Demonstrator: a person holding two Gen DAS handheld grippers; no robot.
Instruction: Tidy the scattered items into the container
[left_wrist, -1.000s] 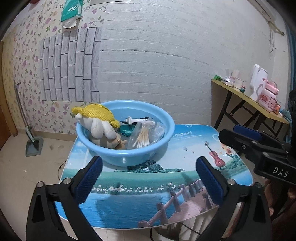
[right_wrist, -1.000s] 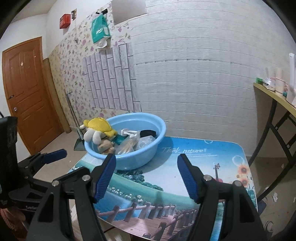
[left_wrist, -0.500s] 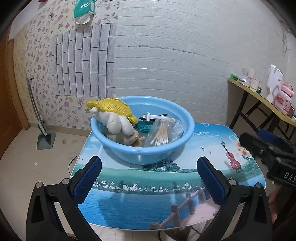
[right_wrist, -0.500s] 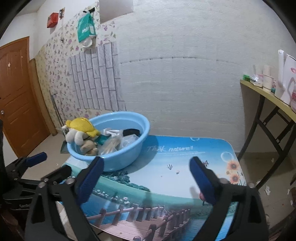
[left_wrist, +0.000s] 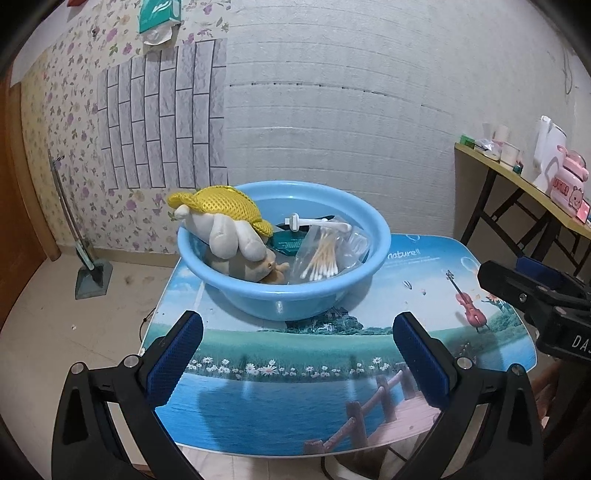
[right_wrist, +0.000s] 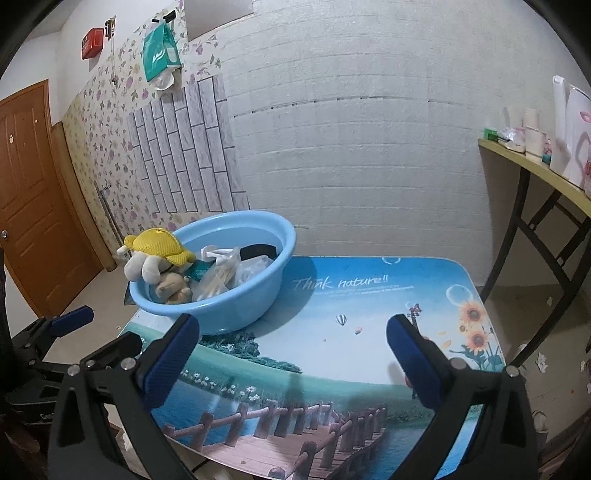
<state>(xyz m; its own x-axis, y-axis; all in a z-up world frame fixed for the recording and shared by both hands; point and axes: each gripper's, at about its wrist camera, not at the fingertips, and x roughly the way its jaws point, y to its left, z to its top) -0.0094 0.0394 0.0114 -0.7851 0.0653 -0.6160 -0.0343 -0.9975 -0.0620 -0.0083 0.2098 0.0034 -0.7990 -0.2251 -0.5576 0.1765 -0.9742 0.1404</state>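
Seemingly the tidying is finished: the toy (left_wrist: 229, 236), swabs (left_wrist: 323, 256) and the rest lie in the basin (left_wrist: 284, 299) at table's ten o'clock, while left gripper (left_wrist: 295, 354) and right gripper (right_wrist: 295, 354) hover wide open, empty, the right's jaws just opened, leaving only withdrawal.

The round light-blue plastic basin (left_wrist: 284, 291) sits upright on the far left part of the desk, already loaded up. A cream plush toy with a yellow mesh cap (left_wrist: 225, 221) leans over its left rim, a small brown plush (left_wrist: 269, 267) lies below it, a clear bag of cotton swabs (left_wrist: 323, 254) sits in the middle, and a white plastic handled tool (left_wrist: 314, 222) lies behind.
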